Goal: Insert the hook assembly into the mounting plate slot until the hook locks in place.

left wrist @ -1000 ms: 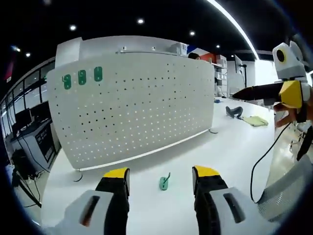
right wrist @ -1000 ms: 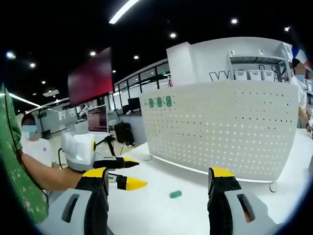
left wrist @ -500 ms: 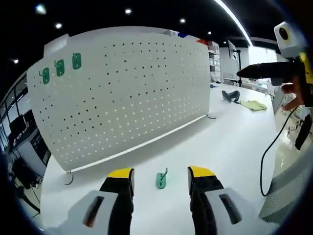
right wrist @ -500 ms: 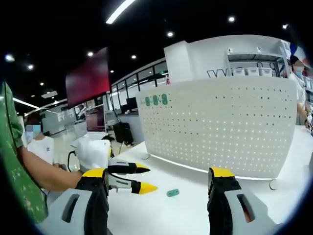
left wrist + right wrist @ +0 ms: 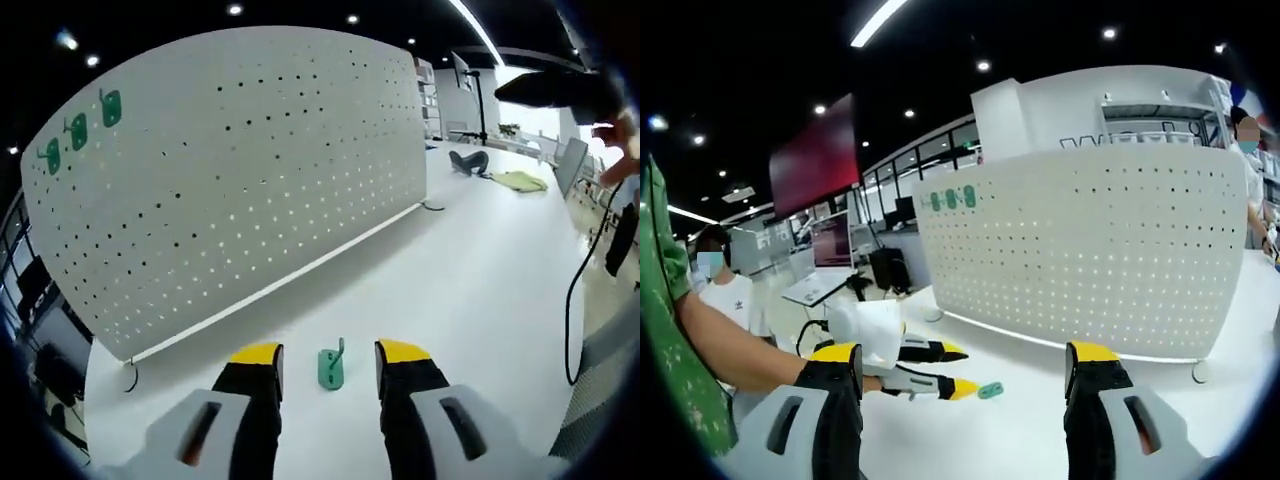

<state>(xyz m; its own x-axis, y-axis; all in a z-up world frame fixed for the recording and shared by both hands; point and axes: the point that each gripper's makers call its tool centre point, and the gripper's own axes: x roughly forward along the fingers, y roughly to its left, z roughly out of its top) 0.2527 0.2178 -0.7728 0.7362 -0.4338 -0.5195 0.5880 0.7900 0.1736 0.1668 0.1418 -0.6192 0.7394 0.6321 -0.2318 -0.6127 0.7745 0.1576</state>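
Left tool (image 5: 330, 352): black jaws, yellow tips, white housing; green sleeve (image 5: 662, 330).

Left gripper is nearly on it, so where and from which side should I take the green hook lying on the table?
Grip the green hook by its flat rectangular base, closing the left gripper across the base's two long sides, coming straight ahead and down. The base lies flat on the table; the thin prong sticks up at the far end, probably too slim to hold.

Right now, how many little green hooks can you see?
4: three green plastic hooks hang in a row at the white pegboard's top corner; one green hook stands on the white table between the left gripper's jaws.
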